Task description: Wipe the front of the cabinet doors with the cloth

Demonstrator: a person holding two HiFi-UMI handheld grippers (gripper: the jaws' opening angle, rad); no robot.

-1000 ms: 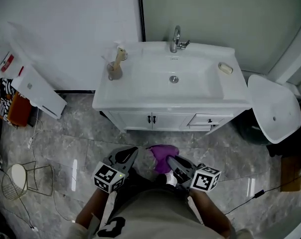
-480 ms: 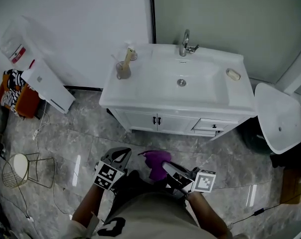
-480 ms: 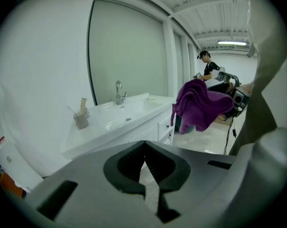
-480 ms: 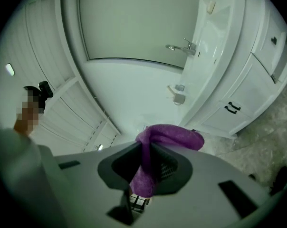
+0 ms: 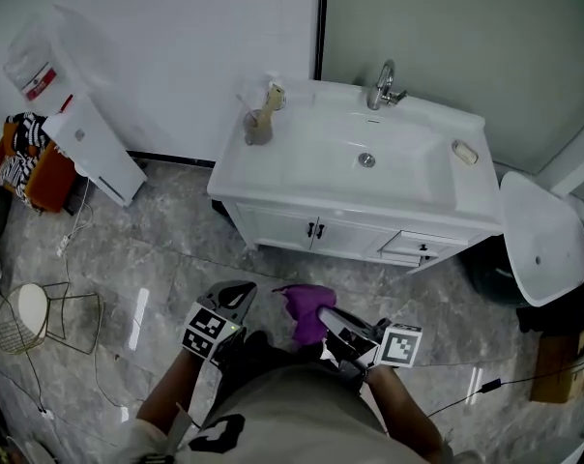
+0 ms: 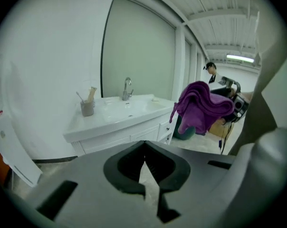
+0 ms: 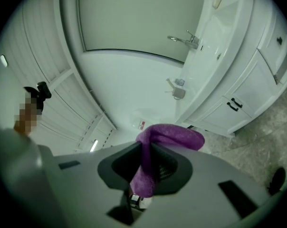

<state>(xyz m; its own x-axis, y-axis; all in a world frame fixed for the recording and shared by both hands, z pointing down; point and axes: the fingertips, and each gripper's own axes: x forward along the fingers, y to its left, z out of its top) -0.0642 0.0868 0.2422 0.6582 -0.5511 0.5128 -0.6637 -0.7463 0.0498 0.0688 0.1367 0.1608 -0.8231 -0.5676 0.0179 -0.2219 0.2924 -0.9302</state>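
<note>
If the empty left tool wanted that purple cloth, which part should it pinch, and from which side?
Probably the loose bunch of the purple cloth bulging past the right tool, which pinches one fold. The left tool should open and come from its own side, where that bunch faces it.

**Hidden, cut-off and unreadable parts around the vanity**

In the head view, the lower part of the cloth (image 5: 304,303) is covered by the right tool (image 5: 326,315). The cabinet doors (image 5: 297,228) are foreshortened under the counter's (image 5: 258,177) overhang, so little of their fronts can be made out. What stands in the cup (image 5: 258,129), and what the small pale item (image 5: 464,152) by the basin is, cannot be told at this size. The person (image 5: 302,414) is cut off by the lower edge. In the right gripper view, the cloth's end is lost below the clamped jaws, and the drawers (image 7: 281,46) are cut by the picture's rim. In the left gripper view, the right tool is largely hidden behind the cloth.
</note>
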